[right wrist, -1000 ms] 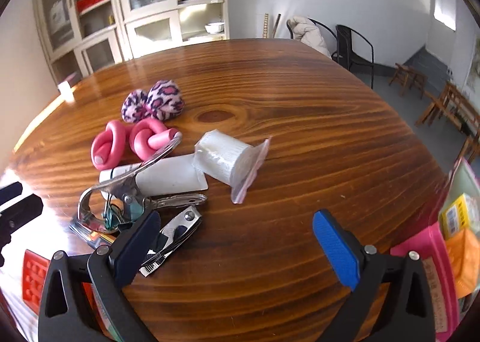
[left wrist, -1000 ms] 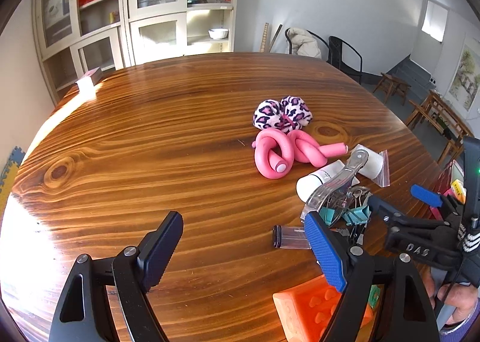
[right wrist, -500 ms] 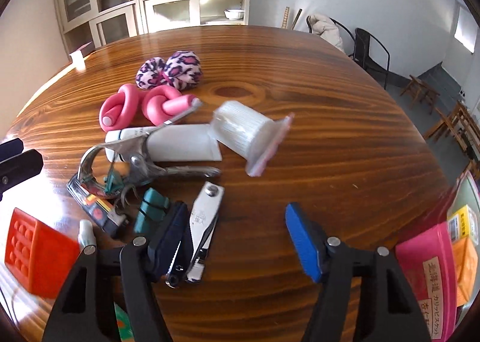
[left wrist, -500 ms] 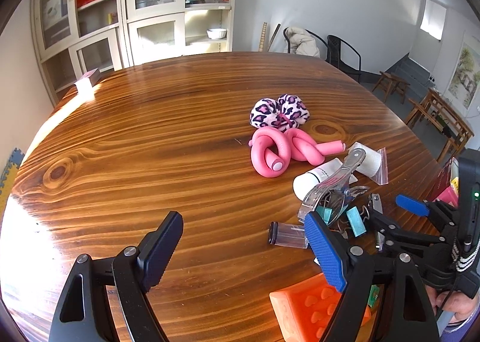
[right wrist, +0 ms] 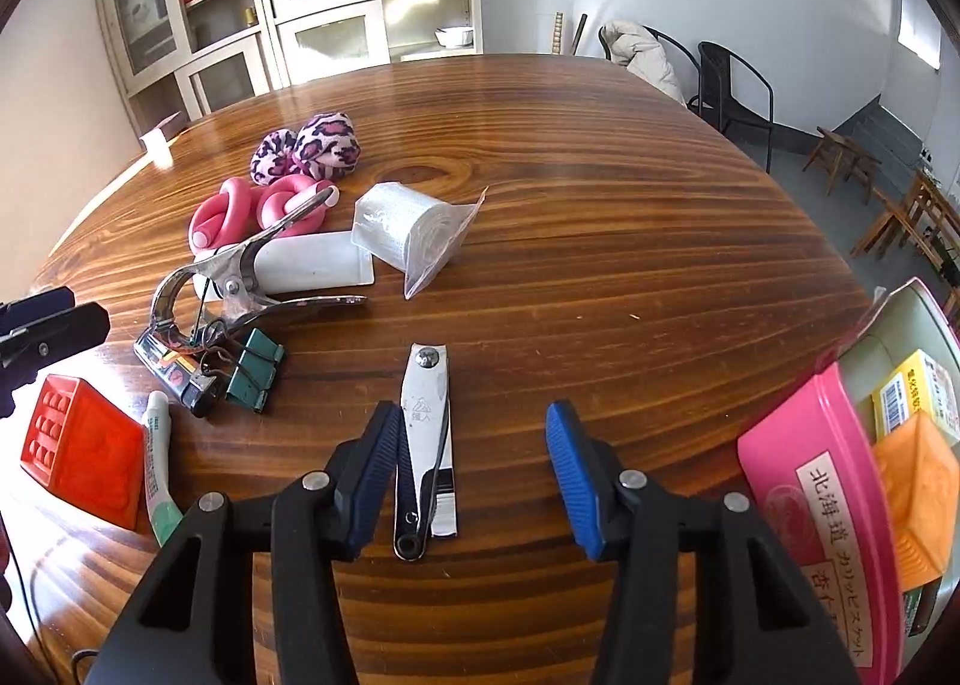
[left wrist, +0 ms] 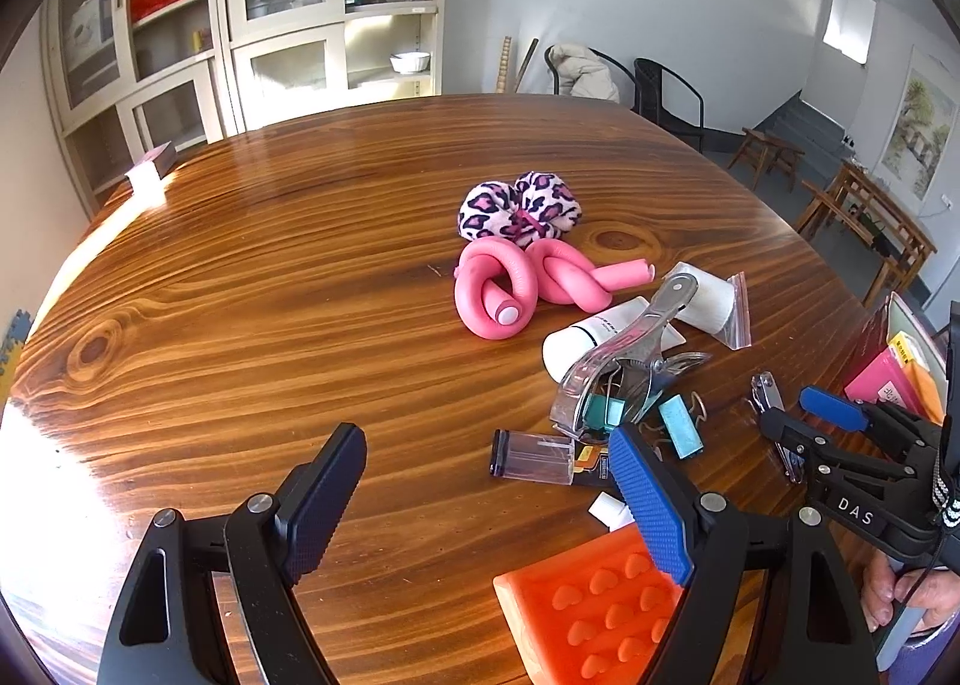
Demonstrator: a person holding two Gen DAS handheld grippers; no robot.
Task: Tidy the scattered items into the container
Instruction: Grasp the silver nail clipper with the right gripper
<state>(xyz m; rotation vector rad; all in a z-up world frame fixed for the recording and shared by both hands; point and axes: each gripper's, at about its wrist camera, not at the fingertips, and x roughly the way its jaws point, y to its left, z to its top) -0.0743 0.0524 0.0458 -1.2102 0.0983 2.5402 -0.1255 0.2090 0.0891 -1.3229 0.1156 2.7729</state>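
Bright daylight glares off the table (left wrist: 72, 475); fisheye-bent edges.

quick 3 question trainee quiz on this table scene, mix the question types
1. True or false: the nail clipper lies between the fingers of the right hand-held gripper.
2. Multiple choice: the metal spring clamp rests on A) the white tube B) the leopard scrunchie C) the orange mould.
3. Fill in: the left hand-held gripper holds ____.

Key: 1 true; its jaws have just been closing, blue pad not yet touching. 2 A. 3 nothing.
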